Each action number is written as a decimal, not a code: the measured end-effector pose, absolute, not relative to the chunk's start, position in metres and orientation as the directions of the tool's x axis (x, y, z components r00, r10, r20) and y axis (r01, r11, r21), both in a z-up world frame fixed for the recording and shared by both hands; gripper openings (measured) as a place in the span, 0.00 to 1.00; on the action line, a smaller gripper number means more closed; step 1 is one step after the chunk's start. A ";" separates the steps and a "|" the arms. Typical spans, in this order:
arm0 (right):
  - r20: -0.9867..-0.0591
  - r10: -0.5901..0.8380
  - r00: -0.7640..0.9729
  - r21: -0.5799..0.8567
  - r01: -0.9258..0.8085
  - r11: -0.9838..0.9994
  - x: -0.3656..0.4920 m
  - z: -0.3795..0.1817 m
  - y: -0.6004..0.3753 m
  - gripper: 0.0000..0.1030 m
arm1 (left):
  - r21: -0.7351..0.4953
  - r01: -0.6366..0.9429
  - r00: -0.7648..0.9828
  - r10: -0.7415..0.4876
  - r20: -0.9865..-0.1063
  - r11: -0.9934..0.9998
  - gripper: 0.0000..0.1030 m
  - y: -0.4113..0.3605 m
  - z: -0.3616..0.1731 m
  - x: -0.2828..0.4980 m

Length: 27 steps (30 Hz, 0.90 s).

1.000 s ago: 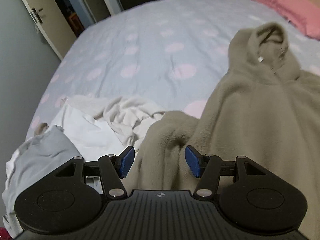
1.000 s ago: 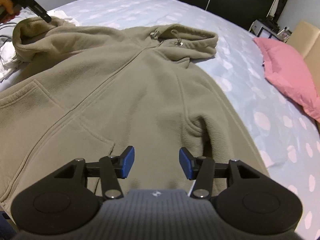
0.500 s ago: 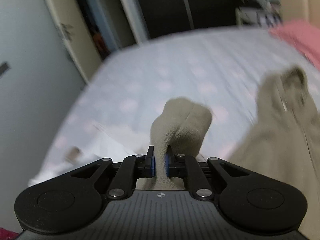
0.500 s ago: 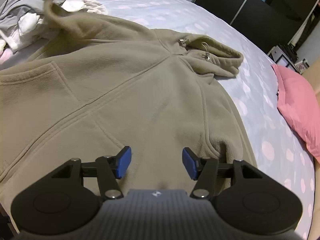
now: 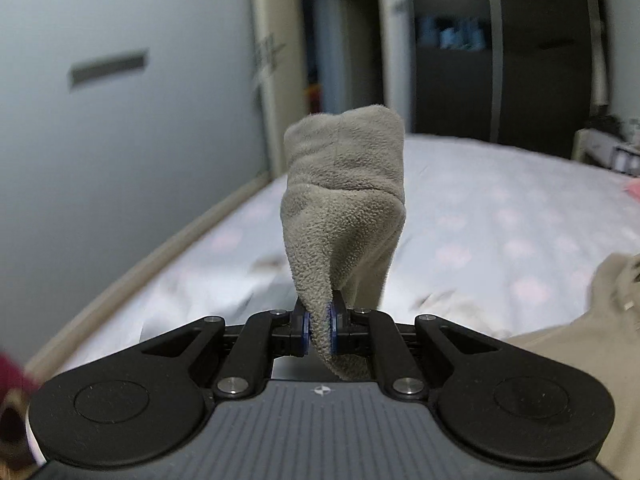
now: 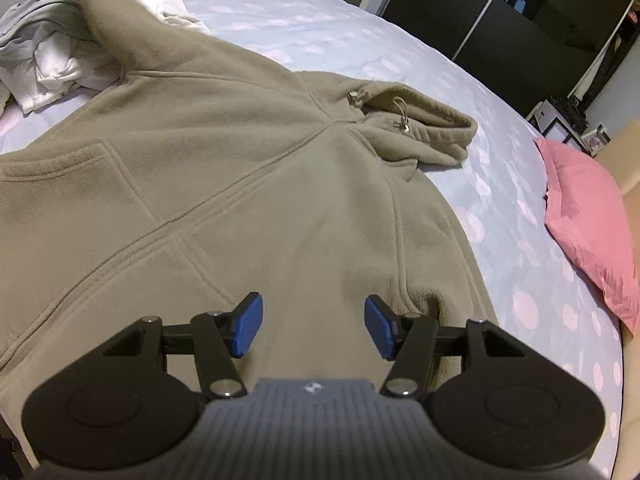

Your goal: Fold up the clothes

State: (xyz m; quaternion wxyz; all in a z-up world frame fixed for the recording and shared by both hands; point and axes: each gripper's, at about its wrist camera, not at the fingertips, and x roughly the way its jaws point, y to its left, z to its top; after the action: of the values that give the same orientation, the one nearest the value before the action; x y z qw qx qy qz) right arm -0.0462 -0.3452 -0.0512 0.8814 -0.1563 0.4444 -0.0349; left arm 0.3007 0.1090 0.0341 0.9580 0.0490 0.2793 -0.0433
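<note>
An olive fleece hoodie (image 6: 248,184) lies front up on the bed, hood (image 6: 424,128) toward the far right. Its left sleeve (image 6: 108,12) rises off the bed toward the top left corner of the right wrist view. In the left wrist view that sleeve's end (image 5: 344,200) stands up in front of the camera, and my left gripper (image 5: 319,330) is shut on its fleece. More of the hoodie (image 5: 580,340) shows at the lower right there. My right gripper (image 6: 312,326) hangs open above the hoodie's lower right side with nothing between its blue pads (image 6: 248,324).
The bed (image 6: 320,28) has a pale blue sheet with pink dots. A heap of white and grey clothes (image 6: 44,52) lies at the far left. A pink pillow (image 6: 592,216) rests at the right edge. Dark wardrobes (image 5: 500,60) and a doorway stand beyond the bed.
My left gripper shut on the sleeve end and lifted it up off the bed, swinging the view toward the wall. The right gripper stayed open over the hoodie and rolled slightly.
</note>
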 end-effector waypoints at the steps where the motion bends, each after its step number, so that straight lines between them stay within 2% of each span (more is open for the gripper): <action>1: -0.775 -0.198 0.600 -0.297 -0.069 0.952 -0.047 -0.053 -0.348 0.58 | 0.061 0.093 0.839 -0.046 -0.542 0.994 0.07 0.117 0.022 0.300; 6: -0.791 -0.189 0.582 -0.236 -0.006 0.972 -0.050 -0.059 -0.365 0.58 | 0.009 0.036 0.815 -0.024 -0.579 0.999 0.13 0.141 -0.013 0.299; 9: -0.795 -0.187 0.577 -0.210 0.027 0.977 -0.053 -0.063 -0.374 0.58 | -0.083 -0.013 0.805 -0.039 -0.592 0.996 0.19 0.160 -0.015 0.297; 12: -0.785 -0.193 0.588 -0.182 0.080 0.980 -0.062 -0.062 -0.387 0.58 | -0.134 -0.073 0.804 -0.021 -0.594 0.988 0.32 0.172 -0.009 0.291; 13: -0.781 -0.203 0.591 -0.172 0.108 0.979 -0.067 -0.060 -0.393 0.58 | -0.122 -0.089 0.803 -0.001 -0.596 0.989 0.43 0.171 -0.006 0.288; 14: -0.776 -0.213 0.594 -0.162 0.138 0.977 -0.072 -0.058 -0.400 0.58 | -0.105 -0.099 0.804 0.017 -0.594 0.990 0.47 0.169 -0.002 0.283; 18: -0.751 -0.291 0.593 -0.117 0.314 0.942 -0.103 -0.048 -0.441 0.58 | -0.133 -0.092 0.815 -0.002 -0.579 0.987 0.48 0.167 0.016 0.266; 20: -0.743 -0.347 0.573 -0.092 0.426 0.900 -0.124 -0.045 -0.467 0.58 | -0.181 -0.099 0.823 -0.022 -0.568 0.978 0.54 0.168 0.023 0.257; 27: -0.744 -0.506 0.435 0.029 0.779 0.627 -0.220 -0.036 -0.563 0.58 | -0.239 -0.018 0.819 -0.123 -0.561 0.971 0.54 0.134 0.028 0.252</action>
State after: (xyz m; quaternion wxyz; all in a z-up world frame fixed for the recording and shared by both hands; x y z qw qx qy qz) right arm -0.2198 -0.5627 -0.0365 0.8260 0.1880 0.3620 -0.3890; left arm 0.2522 0.1344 0.0280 0.9463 -0.1177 0.2998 -0.0278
